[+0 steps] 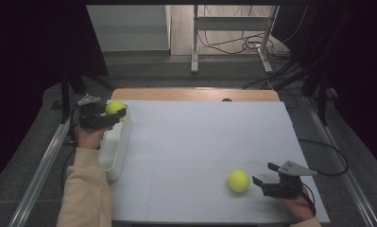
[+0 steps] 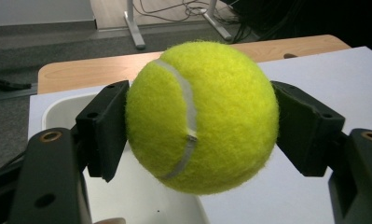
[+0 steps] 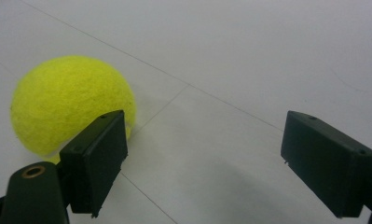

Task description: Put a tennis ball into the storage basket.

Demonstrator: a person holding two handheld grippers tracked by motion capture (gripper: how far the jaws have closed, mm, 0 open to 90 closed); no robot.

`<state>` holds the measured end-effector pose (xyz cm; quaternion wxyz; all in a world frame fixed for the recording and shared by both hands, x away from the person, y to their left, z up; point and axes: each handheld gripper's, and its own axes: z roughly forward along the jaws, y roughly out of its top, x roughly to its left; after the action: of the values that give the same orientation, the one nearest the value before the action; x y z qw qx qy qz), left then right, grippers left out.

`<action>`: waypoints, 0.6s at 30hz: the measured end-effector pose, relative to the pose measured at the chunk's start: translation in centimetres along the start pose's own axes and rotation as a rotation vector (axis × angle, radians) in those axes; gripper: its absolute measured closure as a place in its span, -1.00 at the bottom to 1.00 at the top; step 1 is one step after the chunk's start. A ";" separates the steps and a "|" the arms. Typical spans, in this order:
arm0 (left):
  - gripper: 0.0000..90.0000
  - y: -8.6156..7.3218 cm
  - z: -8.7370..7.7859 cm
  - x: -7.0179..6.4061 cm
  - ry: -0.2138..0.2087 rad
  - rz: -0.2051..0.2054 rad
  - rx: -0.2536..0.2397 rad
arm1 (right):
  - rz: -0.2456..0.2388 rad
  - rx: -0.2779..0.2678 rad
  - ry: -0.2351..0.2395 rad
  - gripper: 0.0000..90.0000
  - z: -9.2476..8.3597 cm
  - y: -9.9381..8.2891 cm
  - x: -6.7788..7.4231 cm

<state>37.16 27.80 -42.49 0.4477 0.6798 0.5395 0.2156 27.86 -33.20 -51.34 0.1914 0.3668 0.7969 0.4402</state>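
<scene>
So the left gripper (image 1: 111, 115) has one tennis ball (image 2: 201, 116) clamped between its jaws, held right above the white bin (image 1: 116, 151) that sits along the desk's left edge. Looks like the drop-off step to me: ball's over the bin, not in it yet. Next move is probably just spreading those jaws so it falls inside the walls rather than bouncing off the rim. Meanwhile the right gripper (image 1: 263, 175) sits near the desk's front right corner, jaws wide apart and empty, with the second ball (image 1: 238, 181) just beside it, untouched.
</scene>
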 end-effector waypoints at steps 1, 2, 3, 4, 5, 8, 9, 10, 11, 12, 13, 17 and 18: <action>-0.42 0.0 0.0 0.0 0.003 0.000 0.001 | 0.001 0.001 0.000 -0.67 0.0 0.0 0.0; -0.42 -0.1 0.1 0.1 0.009 -0.004 0.004 | 0.000 0.001 0.001 -0.67 0.0 0.0 0.0; -0.42 -0.1 0.1 0.2 0.013 -0.003 0.006 | 0.001 0.001 0.000 -0.67 0.0 0.0 0.0; -0.42 -0.1 0.1 0.3 0.017 -0.005 0.007 | 0.001 0.001 0.001 -0.66 0.0 0.0 0.0; -0.42 -0.2 0.1 0.4 0.019 -0.007 0.010 | 0.001 0.001 0.001 -0.67 0.0 0.0 0.0; -0.42 -0.3 0.2 0.6 0.028 -0.012 0.019 | -0.001 0.004 -0.001 -0.66 0.0 0.0 0.0; -0.42 -0.4 0.3 0.7 0.027 -0.013 0.024 | -0.001 0.003 -0.001 -0.67 0.0 0.0 0.0; -0.42 -0.4 0.4 0.8 0.027 -0.015 0.031 | -0.001 0.003 -0.001 -0.66 0.0 0.0 0.0; -0.42 -0.4 0.4 0.8 0.027 -0.015 0.031 | -0.001 0.003 -0.001 -0.66 0.0 0.0 0.0; -0.42 -0.5 0.5 0.8 0.031 -0.016 0.036 | -0.001 0.004 -0.002 -0.67 0.0 0.0 0.0; -0.42 -0.5 0.6 0.9 0.032 -0.017 0.042 | -0.001 0.004 -0.002 -0.67 0.0 0.0 0.0; -0.42 -0.6 0.8 1.0 0.041 -0.017 0.060 | -0.001 0.005 -0.002 -0.67 0.0 0.0 0.0; -0.42 -0.6 0.9 1.0 0.041 -0.018 0.062 | -0.001 0.005 -0.001 -0.67 0.0 0.0 0.0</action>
<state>37.83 28.39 -43.65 0.4170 0.6838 0.5613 0.2085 27.86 -33.19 -51.37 0.1915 0.3670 0.7981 0.4379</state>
